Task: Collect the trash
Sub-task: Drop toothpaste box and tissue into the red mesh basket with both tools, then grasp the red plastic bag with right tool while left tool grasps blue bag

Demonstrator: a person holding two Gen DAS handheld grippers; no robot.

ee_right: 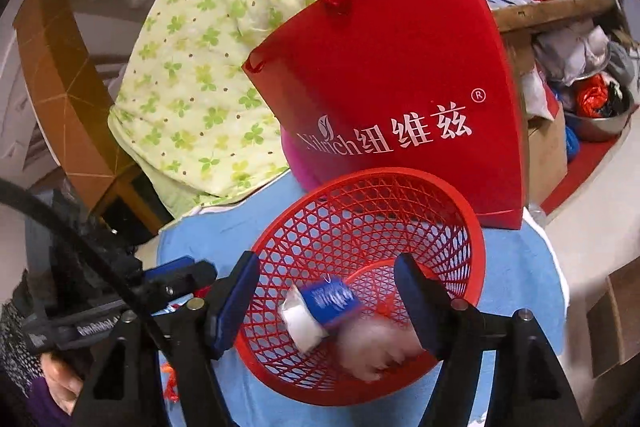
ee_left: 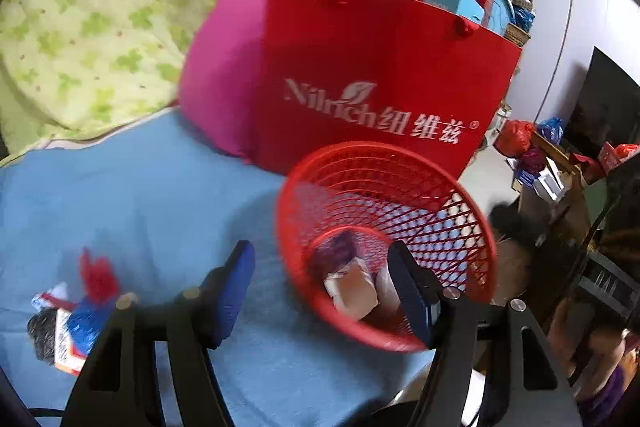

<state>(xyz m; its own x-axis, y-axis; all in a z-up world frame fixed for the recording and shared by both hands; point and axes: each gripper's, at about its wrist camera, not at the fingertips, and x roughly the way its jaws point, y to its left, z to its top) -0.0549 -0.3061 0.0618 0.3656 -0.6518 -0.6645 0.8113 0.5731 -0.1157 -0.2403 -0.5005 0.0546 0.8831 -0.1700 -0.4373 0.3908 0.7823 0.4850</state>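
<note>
Trash lies in two places relative to the red mesh basket (ee_left: pixel 386 243): some pieces sit inside it, and a small heap remains outside on the blue cloth (ee_left: pixel 132 199). Seen from the left wrist view, the basket holds a pale crumpled wrapper (ee_left: pixel 352 291) and a purple scrap (ee_left: pixel 338 251) on its floor. The heap (ee_left: pixel 68 311) outside the basket, well apart from it on the cloth, shows red, blue, white and dark bits; its separate items are too blurred to tell. Seen from the right wrist view, a blue-and-white packet (ee_right: pixel 316 309) and a white fluffy wad (ee_right: pixel 374 349) appear blurred over the near side of the basket, between the right gripper's fingers but touching neither. The right gripper (ee_right: pixel 326 301) stands released, with nothing clamped. The left gripper (ee_left: pixel 322 293) also stands released, one finger over the cloth and the other in front of the basket's near wall. Behind the basket and just beside it stands a red paper bag (ee_left: pixel 380 75) with white lettering. A pink cushion (ee_left: pixel 224 83) sits beside that bag, and a green clover-print quilt (ee_left: pixel 120 7) is piled further behind the basket.
</note>
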